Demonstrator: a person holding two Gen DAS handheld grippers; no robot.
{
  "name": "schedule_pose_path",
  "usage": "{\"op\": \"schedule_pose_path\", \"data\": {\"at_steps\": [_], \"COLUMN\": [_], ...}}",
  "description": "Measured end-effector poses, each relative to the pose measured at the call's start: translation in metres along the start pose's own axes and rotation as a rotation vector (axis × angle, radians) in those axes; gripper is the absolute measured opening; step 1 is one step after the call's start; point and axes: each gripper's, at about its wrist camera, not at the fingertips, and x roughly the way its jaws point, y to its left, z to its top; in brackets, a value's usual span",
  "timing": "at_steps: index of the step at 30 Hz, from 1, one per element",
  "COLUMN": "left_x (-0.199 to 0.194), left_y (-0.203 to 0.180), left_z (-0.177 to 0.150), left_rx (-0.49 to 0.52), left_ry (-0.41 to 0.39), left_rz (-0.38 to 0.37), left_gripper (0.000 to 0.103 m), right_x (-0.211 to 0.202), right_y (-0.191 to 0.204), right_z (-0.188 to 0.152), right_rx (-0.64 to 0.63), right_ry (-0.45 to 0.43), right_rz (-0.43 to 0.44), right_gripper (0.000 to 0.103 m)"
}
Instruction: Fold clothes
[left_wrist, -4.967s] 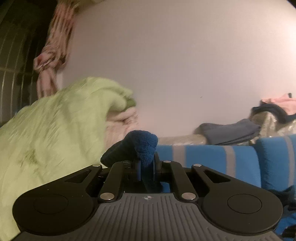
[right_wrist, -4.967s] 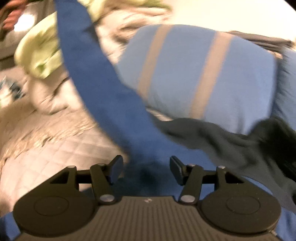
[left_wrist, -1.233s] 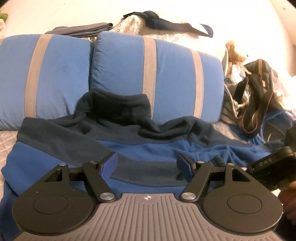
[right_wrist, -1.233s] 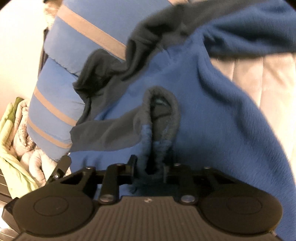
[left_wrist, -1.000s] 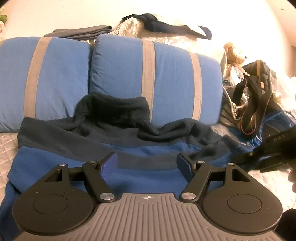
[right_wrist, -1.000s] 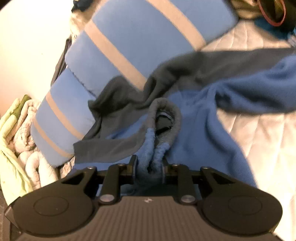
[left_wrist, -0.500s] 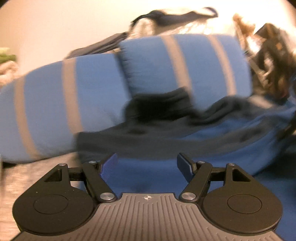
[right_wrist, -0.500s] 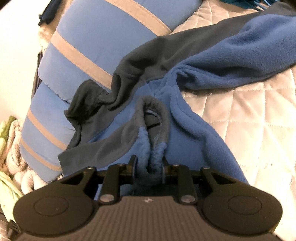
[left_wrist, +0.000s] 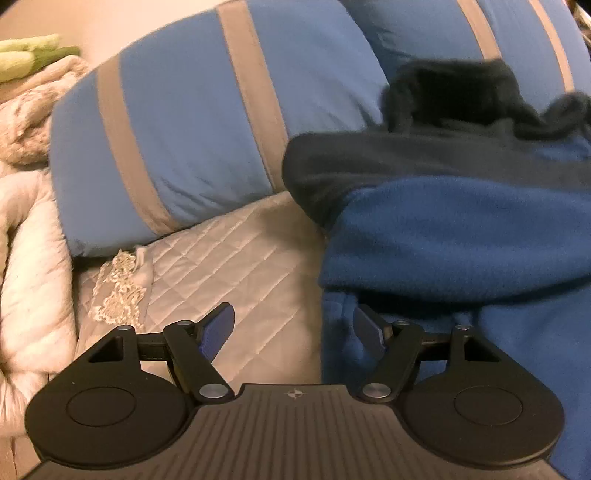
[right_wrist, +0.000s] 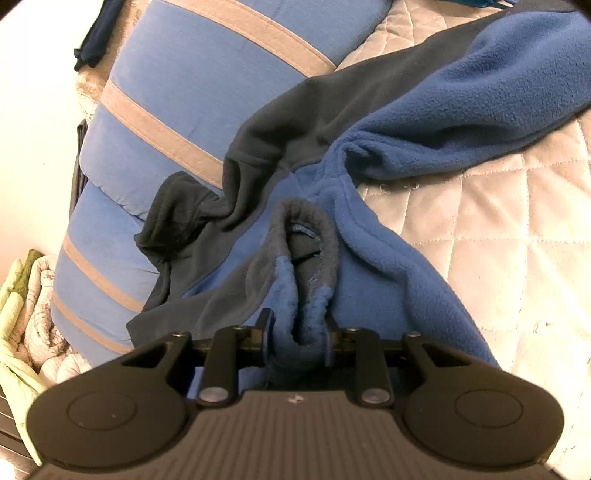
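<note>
The blue fleece jacket lay on the quilted bed, against the striped pillows. The right hand-held gripper pinched its bunched cuff. The left hand-held gripper hung open over the jacket's edge, gripping nothing

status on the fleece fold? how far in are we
Early. Done: blue fleece jacket is spread on the quilted bedcover, collar against the striped pillows. In hand: right gripper pinches a bunched cuff; left gripper is open at the jacket's edge, holding nothing. Left: every fold; sleeves lie unfolded.
</note>
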Motion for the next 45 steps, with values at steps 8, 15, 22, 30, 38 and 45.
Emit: {"op": "schedule_pose_path", "data": {"at_steps": [8, 15, 22, 30, 38, 45], "left_x": [0.018, 0.025, 0.030, 0.066, 0.078, 0.055], "left_y": [-0.016, -0.019, 0.019, 0.059, 0.080, 0.083], "left_z": [0.000, 0.007, 0.033, 0.064, 0.045, 0.028], "left_rx": [0.099, 0.068, -0.042, -0.201, -0.469, -0.417], "left_ry": [0.008, -0.086, -0.138, 0.046, 0.184, 0.138], "left_rz": [-0.086, -0.073, -0.194, -0.434, -0.597, -0.603], "left_gripper": [0.071, 0.071, 0.072, 0.072, 0.070, 0.071], "right_x": [-0.001, 0.001, 0.005, 0.006, 0.008, 0.008], "right_y": [0.000, 0.001, -0.001, 0.000, -0.004, -0.005], "right_z": [0.000, 0.001, 0.000, -0.001, -0.001, -0.001], "right_rx": [-0.004, -0.003, 0.009, 0.008, 0.034, 0.034], "right_ry": [0.001, 0.011, 0.022, 0.028, 0.029, 0.029], "right_rz": [0.003, -0.016, -0.033, -0.049, -0.062, -0.064], "right_gripper": [0.028, 0.028, 0.027, 0.027, 0.027, 0.027]}}
